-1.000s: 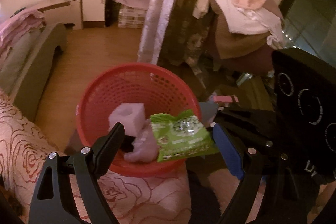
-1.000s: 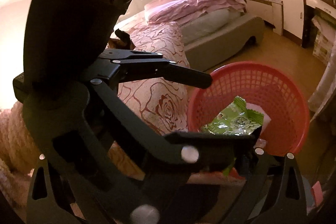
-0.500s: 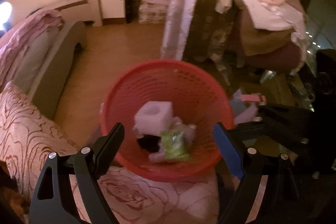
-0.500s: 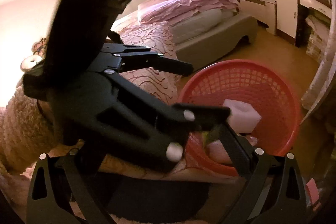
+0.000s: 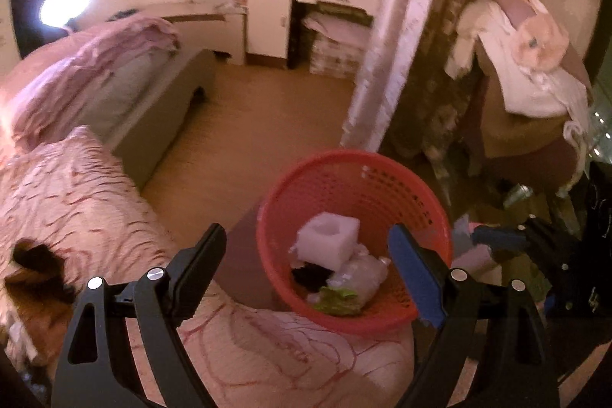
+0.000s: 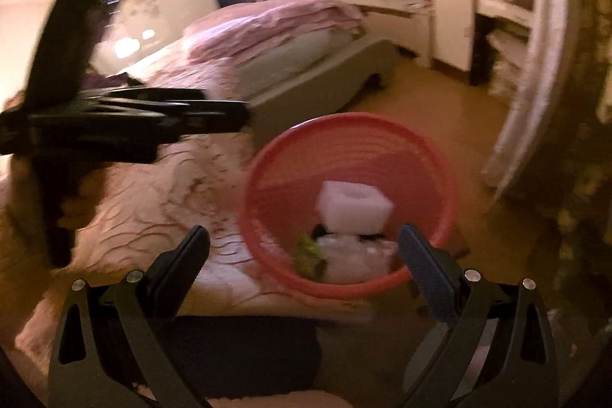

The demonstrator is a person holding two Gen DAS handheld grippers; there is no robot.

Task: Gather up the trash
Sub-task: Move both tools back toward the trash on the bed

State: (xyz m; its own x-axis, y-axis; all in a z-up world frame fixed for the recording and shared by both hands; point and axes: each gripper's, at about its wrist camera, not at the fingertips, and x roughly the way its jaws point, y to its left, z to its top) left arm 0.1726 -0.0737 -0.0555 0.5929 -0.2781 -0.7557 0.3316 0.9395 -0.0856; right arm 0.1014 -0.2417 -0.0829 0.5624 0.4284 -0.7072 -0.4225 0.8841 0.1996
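One red basket (image 5: 346, 174), one white foam block (image 5: 329, 239), one green wrapper (image 5: 336, 299), both tongs empty

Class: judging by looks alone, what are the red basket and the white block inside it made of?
Red perforated round basket: probably moulded plastic, shown by rows of small holes and slight sheen. White cube-shaped block: likely matte foam, with soft edges and a round recess on top.

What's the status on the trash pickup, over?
Left claw open, empty. Right claw open, empty. Green wrapper in red basket with white block. Nothing in the way.
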